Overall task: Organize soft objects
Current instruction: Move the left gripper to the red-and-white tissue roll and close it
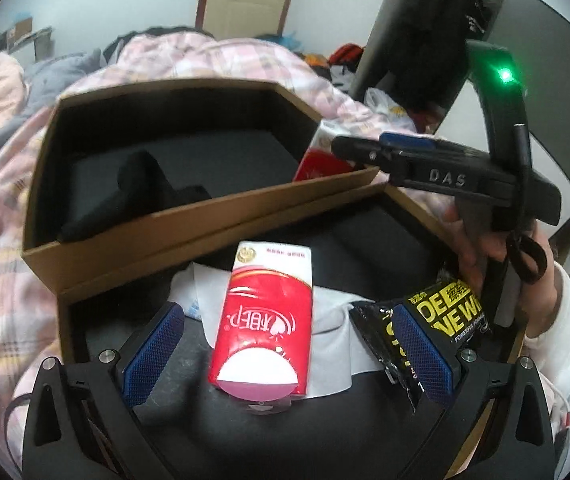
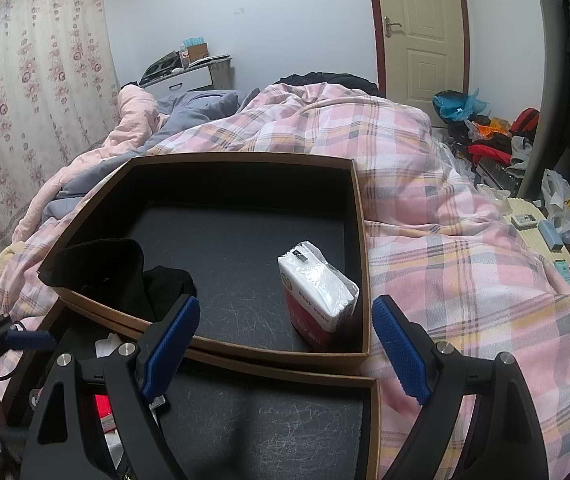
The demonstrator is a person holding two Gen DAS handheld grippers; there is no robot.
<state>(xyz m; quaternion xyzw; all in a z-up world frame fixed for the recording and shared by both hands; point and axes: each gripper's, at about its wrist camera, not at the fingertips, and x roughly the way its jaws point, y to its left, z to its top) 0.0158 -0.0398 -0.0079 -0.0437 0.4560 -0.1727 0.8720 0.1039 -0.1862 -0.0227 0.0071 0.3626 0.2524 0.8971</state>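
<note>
Two brown cardboard boxes with black insides sit on a bed. In the left wrist view my left gripper (image 1: 289, 340) is open over the near box (image 1: 133, 268), its blue pads either side of a red and white tissue pack (image 1: 263, 320) lying on a white cloth (image 1: 333, 340). A black and yellow packet (image 1: 425, 320) lies at the right pad. The far box (image 2: 359, 240) holds a black cloth (image 2: 125, 276) and another tissue pack (image 2: 317, 296). My right gripper (image 2: 285, 336) is open and empty above that box's near wall; it also shows in the left wrist view (image 1: 405, 152).
A pink plaid quilt (image 2: 445, 240) covers the bed around the boxes. Clothes and bags (image 2: 493, 136) lie on the floor at the right, near a door (image 2: 417, 28). A flowered curtain (image 2: 25, 100) hangs at the left.
</note>
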